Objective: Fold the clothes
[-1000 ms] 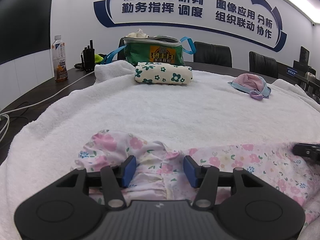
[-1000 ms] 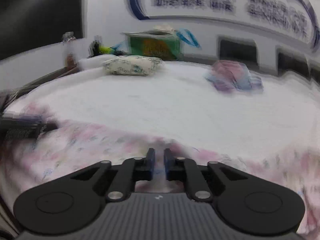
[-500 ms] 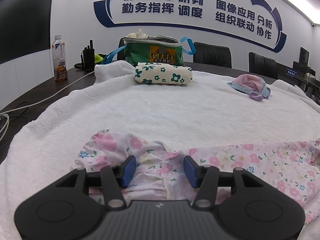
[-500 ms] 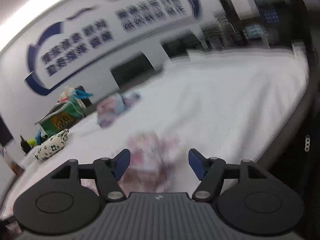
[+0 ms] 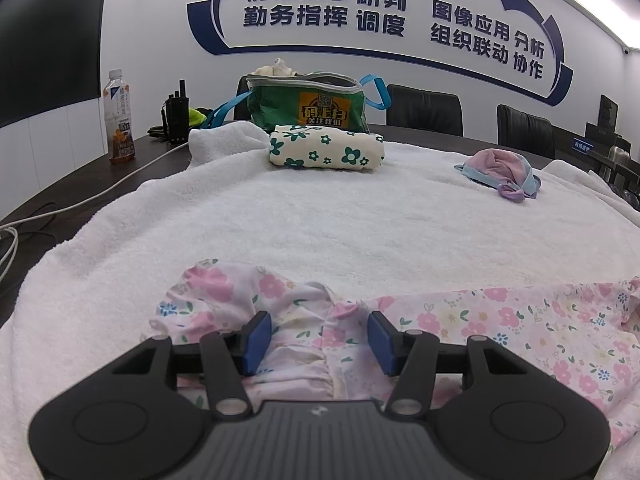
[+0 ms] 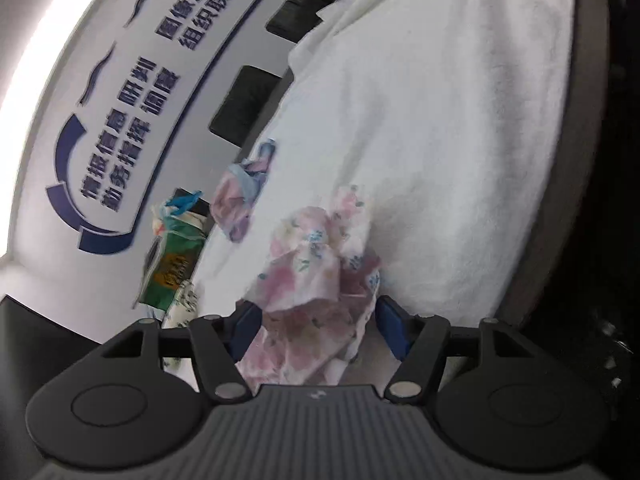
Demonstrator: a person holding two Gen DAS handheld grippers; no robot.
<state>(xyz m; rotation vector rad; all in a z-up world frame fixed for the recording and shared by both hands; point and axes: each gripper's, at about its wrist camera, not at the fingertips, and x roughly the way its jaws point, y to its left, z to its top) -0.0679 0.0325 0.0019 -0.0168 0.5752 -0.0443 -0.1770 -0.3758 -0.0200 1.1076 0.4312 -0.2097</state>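
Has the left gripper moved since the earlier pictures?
No. The left gripper sits the same against the folded green-flowered cloth, open over the pink floral garment.

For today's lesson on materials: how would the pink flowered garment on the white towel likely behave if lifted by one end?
The pink flowered garment is probably floppy: it lies bunched and creased on the white towel. It looks thin, so likely light. Lifted by one end, the rest would probably sag and drag.
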